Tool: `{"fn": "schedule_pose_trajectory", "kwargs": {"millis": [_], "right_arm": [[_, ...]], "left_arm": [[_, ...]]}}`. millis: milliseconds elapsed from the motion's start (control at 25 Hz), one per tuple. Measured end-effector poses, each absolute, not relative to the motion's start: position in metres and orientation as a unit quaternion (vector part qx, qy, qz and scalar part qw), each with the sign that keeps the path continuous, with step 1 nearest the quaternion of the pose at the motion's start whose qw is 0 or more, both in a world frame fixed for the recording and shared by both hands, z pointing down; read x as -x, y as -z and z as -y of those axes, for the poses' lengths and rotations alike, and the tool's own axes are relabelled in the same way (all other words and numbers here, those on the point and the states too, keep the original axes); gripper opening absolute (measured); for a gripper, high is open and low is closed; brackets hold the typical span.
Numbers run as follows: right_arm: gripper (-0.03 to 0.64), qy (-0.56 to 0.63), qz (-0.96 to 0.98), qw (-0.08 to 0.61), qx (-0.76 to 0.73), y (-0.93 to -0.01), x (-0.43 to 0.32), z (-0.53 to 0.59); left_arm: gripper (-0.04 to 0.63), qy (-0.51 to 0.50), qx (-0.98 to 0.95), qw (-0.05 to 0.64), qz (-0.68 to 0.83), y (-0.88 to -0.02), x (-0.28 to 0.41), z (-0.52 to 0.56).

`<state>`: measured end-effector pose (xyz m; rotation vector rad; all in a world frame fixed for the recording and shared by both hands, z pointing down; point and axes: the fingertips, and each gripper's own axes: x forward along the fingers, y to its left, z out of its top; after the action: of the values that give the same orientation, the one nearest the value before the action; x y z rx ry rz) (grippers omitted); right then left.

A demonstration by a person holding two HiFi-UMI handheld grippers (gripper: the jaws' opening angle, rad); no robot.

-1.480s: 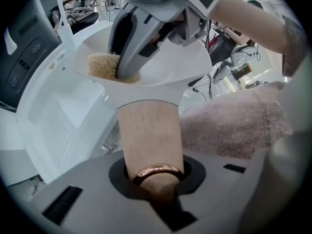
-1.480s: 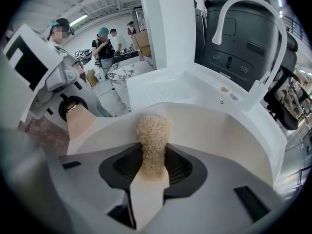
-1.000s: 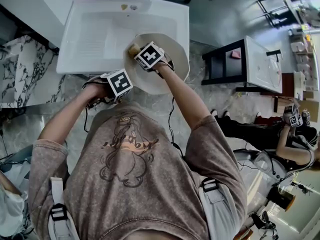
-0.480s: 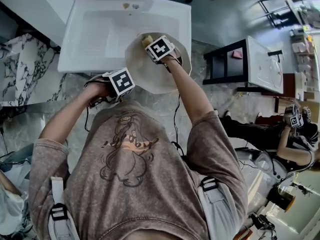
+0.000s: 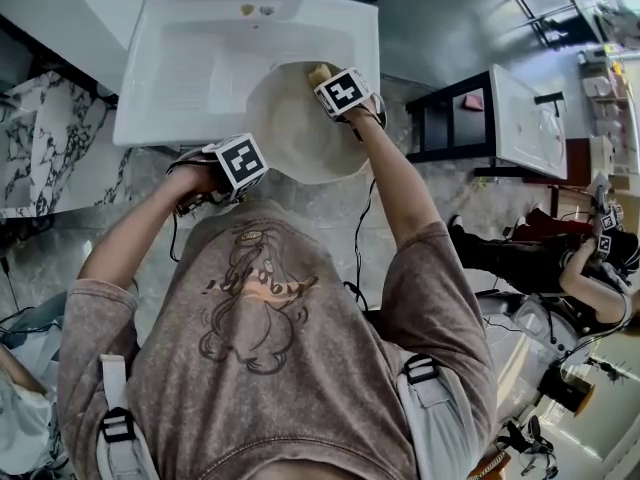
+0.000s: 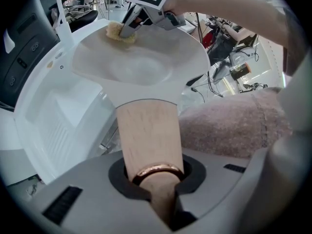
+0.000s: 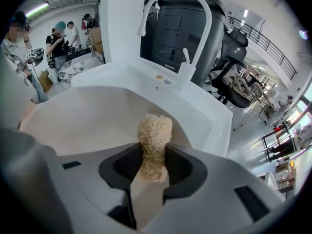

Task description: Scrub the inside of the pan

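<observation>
Scrubbing: a person works a tan, fibrous loofah scrubber [image 7: 154,135] against the inner wall of a round, cream-white pan [image 5: 290,128], held partly over the edge of a white rectangular sink [image 5: 190,68].
Left gripper [image 6: 156,179]: its jaws are clamped on the pan's pale wooden handle [image 6: 146,130], right at the copper-coloured ring [image 6: 155,172]. The bowl of the pan juts out well ahead of them.
Right gripper [image 7: 152,172]: its jaws pinch the lower end of the scrubber. The free end sticks out ahead and meets the pan's wall on the side farthest from the left gripper.
Risk, pan: the handle looks smooth and is held only near its tail. A hard push at the far wall would probably lever the pan, so it could twist or dip in the jaws.
Risk, scrubber: the loofah looks soft and is gripped by a narrow end. Sideways rubbing may bend it or drag it out of the jaws. So close to the rim, a long stroke could also carry it over the edge.
Count: one pan with one handle, one scrubber, two grippers, one sink, and one white curved faucet [image 7: 205,33] beyond the right gripper.
</observation>
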<state>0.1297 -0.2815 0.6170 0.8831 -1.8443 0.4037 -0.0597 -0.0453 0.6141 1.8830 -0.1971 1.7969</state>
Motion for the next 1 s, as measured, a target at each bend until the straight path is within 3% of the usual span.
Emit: {"fn": "schedule_pose_trajectory", "kwargs": {"millis": [640,1000], "right_arm": [[0.150,-0.158,0.728,0.587,-0.318,-0.607,-0.189,0.240],[0.150,-0.092,0.690,0.687,-0.207,-0.624,-0.192,0.189]], "left_arm": [[0.054,-0.661,-0.694,0.273,0.079,-0.616,0.061,0.045],[0.049,-0.660,-0.691,0.281,0.086,-0.618,0.061,0.045]]}}
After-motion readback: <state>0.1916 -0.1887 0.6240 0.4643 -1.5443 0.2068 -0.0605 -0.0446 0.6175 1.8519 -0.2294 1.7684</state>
